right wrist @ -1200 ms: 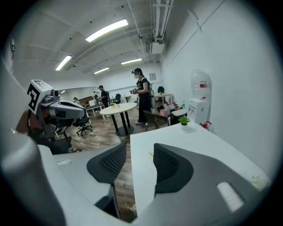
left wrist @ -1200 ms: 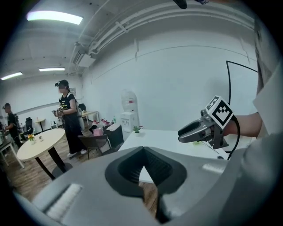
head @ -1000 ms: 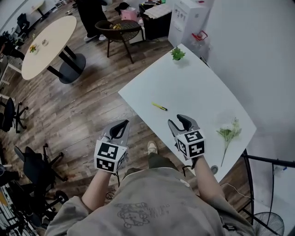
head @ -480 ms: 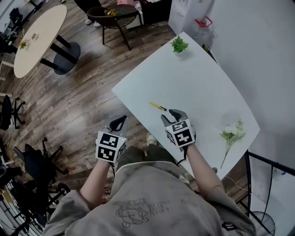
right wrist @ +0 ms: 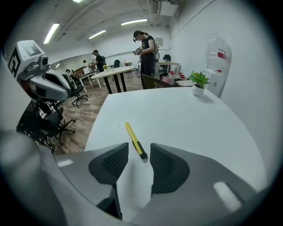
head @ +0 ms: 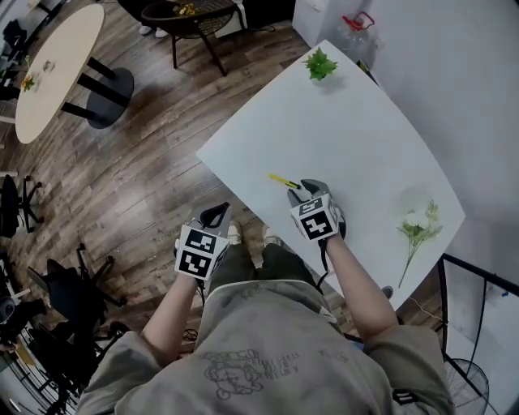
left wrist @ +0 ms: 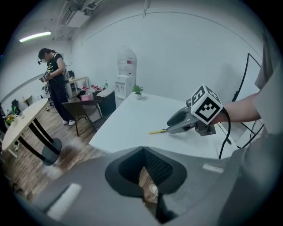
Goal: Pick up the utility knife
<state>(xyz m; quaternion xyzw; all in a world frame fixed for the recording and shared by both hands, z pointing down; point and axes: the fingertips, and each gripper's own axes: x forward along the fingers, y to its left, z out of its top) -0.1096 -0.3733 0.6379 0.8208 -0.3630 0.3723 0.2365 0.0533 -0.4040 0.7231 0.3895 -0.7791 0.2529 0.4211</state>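
Note:
The utility knife (head: 283, 180) is slim and yellow with a black end, and lies near the front-left edge of the white table (head: 357, 138). My right gripper (head: 302, 190) is open and low over the table just behind it. In the right gripper view the knife (right wrist: 134, 139) points away, its black end level with the fingertips, in the gap of that gripper (right wrist: 139, 150) and touching neither pad. My left gripper (head: 215, 214) is shut on nothing and hangs off the table's edge over the wooden floor. From the left gripper view the knife (left wrist: 157, 131) shows just ahead of the right gripper (left wrist: 177, 120).
A small potted plant (head: 320, 63) stands at the table's far corner. A flower sprig (head: 418, 228) lies at the right edge. A round table (head: 49, 69), a wicker chair (head: 190, 14) and office chairs (head: 57, 284) stand on the floor to the left. A person (left wrist: 53, 75) stands far off.
My right gripper has moved forward across the table until its open fingers reach the knife's black end. The left gripper has stayed off the table's edge, shut.

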